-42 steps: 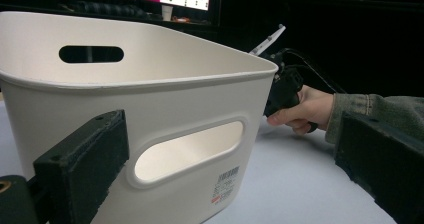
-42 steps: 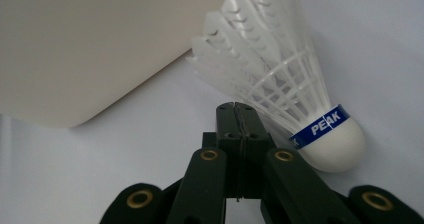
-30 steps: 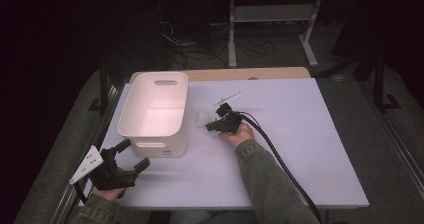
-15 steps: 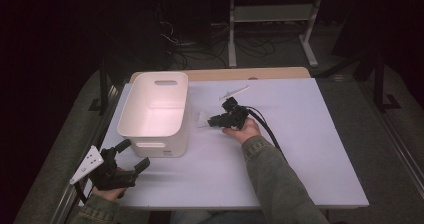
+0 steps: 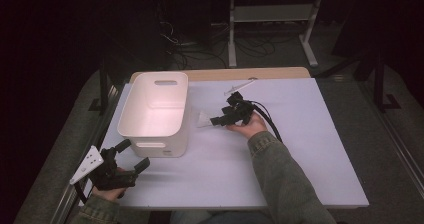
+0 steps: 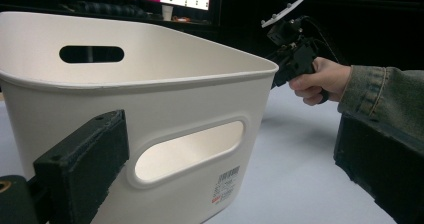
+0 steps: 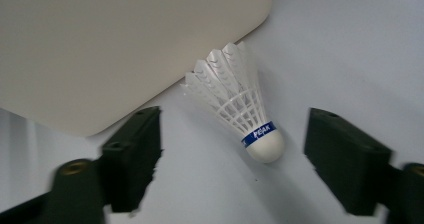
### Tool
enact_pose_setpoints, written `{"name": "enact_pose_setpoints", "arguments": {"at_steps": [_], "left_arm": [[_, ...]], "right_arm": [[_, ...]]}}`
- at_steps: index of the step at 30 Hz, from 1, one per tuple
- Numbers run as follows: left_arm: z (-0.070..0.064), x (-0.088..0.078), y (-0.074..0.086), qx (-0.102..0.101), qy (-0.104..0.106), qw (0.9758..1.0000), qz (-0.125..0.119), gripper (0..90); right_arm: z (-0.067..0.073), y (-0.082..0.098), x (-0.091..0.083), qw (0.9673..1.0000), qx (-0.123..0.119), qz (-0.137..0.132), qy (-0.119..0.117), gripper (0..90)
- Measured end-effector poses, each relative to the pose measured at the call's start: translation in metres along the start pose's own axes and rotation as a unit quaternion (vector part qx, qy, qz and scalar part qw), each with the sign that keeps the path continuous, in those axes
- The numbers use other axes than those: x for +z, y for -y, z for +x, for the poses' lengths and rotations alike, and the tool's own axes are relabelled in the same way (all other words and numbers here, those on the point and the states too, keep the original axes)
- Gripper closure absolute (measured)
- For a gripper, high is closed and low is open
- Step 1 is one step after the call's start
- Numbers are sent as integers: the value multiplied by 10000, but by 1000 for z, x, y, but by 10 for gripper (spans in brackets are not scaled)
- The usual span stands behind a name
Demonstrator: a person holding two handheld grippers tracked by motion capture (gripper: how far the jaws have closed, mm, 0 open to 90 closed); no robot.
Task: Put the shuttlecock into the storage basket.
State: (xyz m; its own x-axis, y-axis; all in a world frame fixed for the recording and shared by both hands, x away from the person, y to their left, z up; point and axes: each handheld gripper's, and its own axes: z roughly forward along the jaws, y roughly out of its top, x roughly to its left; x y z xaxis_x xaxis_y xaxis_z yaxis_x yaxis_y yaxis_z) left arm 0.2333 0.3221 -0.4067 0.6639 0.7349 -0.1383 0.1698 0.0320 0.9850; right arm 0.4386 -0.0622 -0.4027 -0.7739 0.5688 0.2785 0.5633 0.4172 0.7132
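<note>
Item 1: right gripper. Black two-jaw tool in your right hand. Its jaws have just been opening and now stand wide. Nothing is pressed between the pads; in the right gripper view the two black pads flank the item below without touching it.

Item 2: white feathered shuttlecock with rounded cork tip and blue band. It lies on its side on the pale lilac table top, directly ahead of your right gripper and between the lines of its two jaws, nearer the right-hand one. The cork end points back toward the tool; the feather skirt fans away from it, close to or touching the wall of the tub beyond. Feathers look intact, crisp and evenly spread; the band carries small white lettering.

Item 3: white rounded-corner plastic tub with slot handles. It sits just beyond the shuttlecock's skirt.

Item 4: left gripper. Jaws spread, holding nothing, facing the tub's near wall and its handle slot.

Step in hand, as judged: the approach to pick up the shuttlecock. Your next move calls for easing the tool forward and down so the pads straddle the cork or the lower skirt, then closing gently; the feathers would crush under a hard squeeze.
</note>
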Motion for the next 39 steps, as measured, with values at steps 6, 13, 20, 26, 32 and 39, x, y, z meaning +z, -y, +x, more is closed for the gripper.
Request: {"name": "enact_pose_setpoints", "arguments": {"at_steps": [6,13,20,26,32,39], "left_arm": [[0,0,0,0,11,10000,-3,8],[0,0,0,-7,5,10000,-2,8],[0,0,0,1,9,10000,-7,8],[0,0,0,12,18,10000,18,8],[0,0,0,-7,15,10000,-6,8],[0,0,0,-10,28,10000,4,8]], "right_arm": [[-5,-5,-1,9995,-227,218,-86,38],[-11,-14,-9,9975,-581,367,-186,0],[-15,-16,-10,9965,-615,481,-282,0],[-24,-17,-9,9933,-936,596,-315,0],[-28,-22,-6,9907,-1102,717,-340,19],[-31,-33,-3,9887,-1164,788,-526,26]]}}
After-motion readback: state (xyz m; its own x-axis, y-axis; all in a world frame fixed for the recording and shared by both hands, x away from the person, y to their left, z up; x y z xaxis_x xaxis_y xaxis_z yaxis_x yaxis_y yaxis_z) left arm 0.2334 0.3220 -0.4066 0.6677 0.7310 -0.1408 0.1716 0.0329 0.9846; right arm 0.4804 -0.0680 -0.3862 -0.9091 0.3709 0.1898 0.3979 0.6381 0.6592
